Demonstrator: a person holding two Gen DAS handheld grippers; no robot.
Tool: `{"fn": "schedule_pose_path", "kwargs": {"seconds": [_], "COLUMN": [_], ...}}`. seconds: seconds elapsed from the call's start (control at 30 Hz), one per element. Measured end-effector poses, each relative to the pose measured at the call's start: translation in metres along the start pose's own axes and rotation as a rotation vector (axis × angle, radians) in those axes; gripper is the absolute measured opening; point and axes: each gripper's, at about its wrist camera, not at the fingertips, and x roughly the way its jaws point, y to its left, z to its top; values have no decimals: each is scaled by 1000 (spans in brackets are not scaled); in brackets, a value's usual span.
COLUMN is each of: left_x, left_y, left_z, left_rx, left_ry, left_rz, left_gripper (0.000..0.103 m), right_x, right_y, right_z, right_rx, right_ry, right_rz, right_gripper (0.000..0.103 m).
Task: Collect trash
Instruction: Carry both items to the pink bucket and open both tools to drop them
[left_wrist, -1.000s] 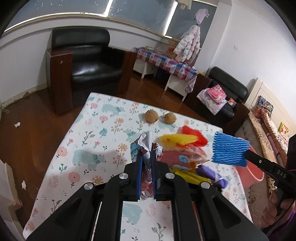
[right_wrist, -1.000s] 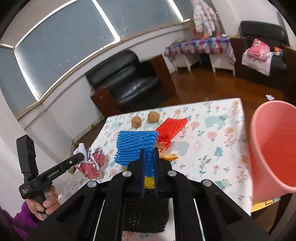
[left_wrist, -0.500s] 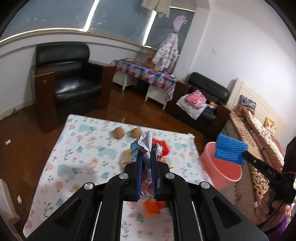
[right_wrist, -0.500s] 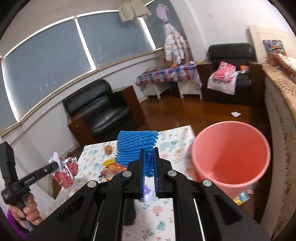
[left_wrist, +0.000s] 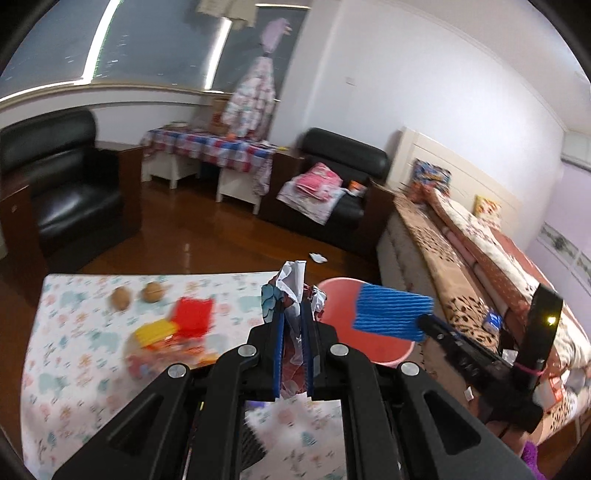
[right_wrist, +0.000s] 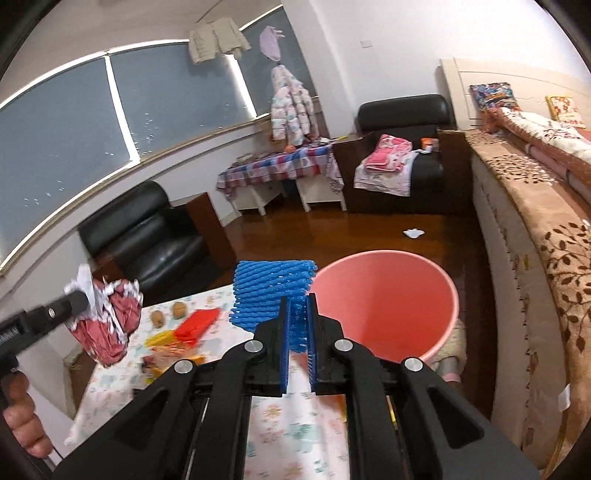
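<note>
Your left gripper (left_wrist: 293, 325) was clamped on a crumpled wrapper (left_wrist: 291, 284), red and white, held above the near edge of the floral bench (left_wrist: 74, 354). Your right gripper (right_wrist: 297, 325) pinched a blue foam net (right_wrist: 273, 291) just beside the rim of the pink bucket (right_wrist: 388, 306), which stood on the floor between the bench and the bed (right_wrist: 535, 229). On the bench lay a red foam net (left_wrist: 194, 317), a yellow foam net (left_wrist: 155, 330), and two walnuts (left_wrist: 136, 295), well apart from both grippers.
</note>
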Motion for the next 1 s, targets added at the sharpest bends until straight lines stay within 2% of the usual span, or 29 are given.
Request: {"fn": "schedule_pose_path", "kwargs": {"seconds": [0.33,0.5,0.87,1.0], "left_x": [87,136,199,213], "left_y": [-35,-40,-55,-54], "left_z": [16,14,-8,-16], "left_rx": [10,-38,1,4], "left_ry": [76,160,231,251], "left_rz": [-75,-113,-88,-68], "left_gripper": [7,7,8,8], "right_x": [28,47,67,73], "right_y": [-42,-47,-63,-66], "right_z": [5,1,-9,-12], "right_rx": [-3,-38,-43,-33], "right_ry": [25,55,125,149], "right_rz": [-122,-192,-240,-225], "right_gripper": [8,8,8,8]}}
